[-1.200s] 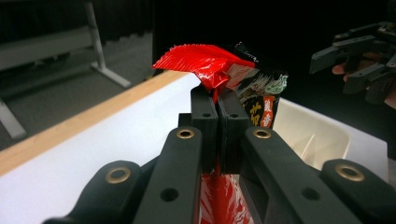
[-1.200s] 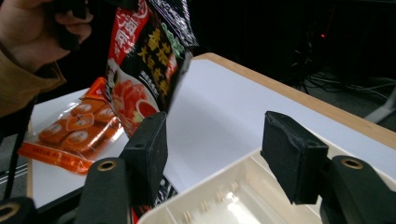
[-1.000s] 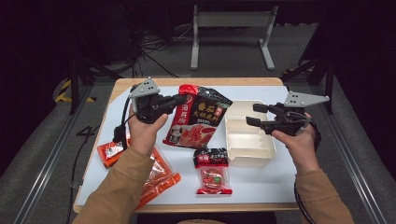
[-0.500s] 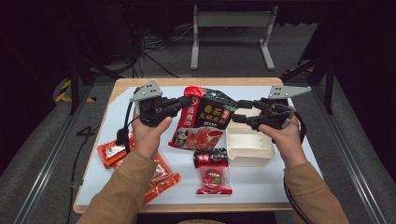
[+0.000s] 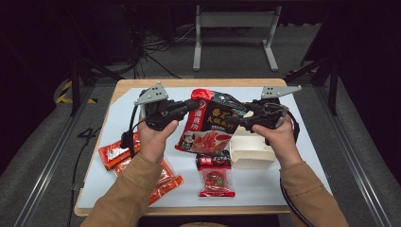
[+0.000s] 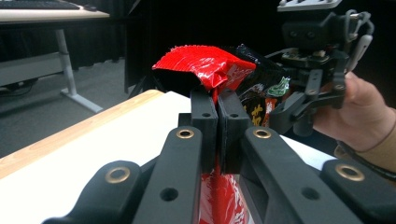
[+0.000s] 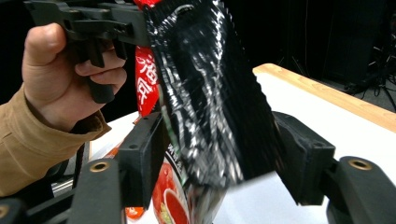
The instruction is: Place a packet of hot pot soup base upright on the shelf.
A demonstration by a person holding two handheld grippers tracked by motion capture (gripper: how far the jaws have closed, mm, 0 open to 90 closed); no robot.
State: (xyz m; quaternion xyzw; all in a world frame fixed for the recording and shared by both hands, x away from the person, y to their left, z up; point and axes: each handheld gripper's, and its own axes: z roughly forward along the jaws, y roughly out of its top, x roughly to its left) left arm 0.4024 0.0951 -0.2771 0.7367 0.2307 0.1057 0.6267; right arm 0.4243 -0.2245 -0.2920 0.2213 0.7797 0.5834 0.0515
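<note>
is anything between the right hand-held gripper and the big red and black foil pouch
Nothing visible. The red and black foil pouch already hangs between the open jaws of the right hand-held gripper, which have just been closing slightly, while the left hand-held gripper pinches its red top edge.

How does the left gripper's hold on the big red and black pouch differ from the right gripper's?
The left gripper is shut on the pouch, pinching its red top corner; the right gripper has been closing but stands open, pads clear of the black edge between them. The left grips the pouch's left side, the right straddles its right. Both are hand-held above the table.
</note>
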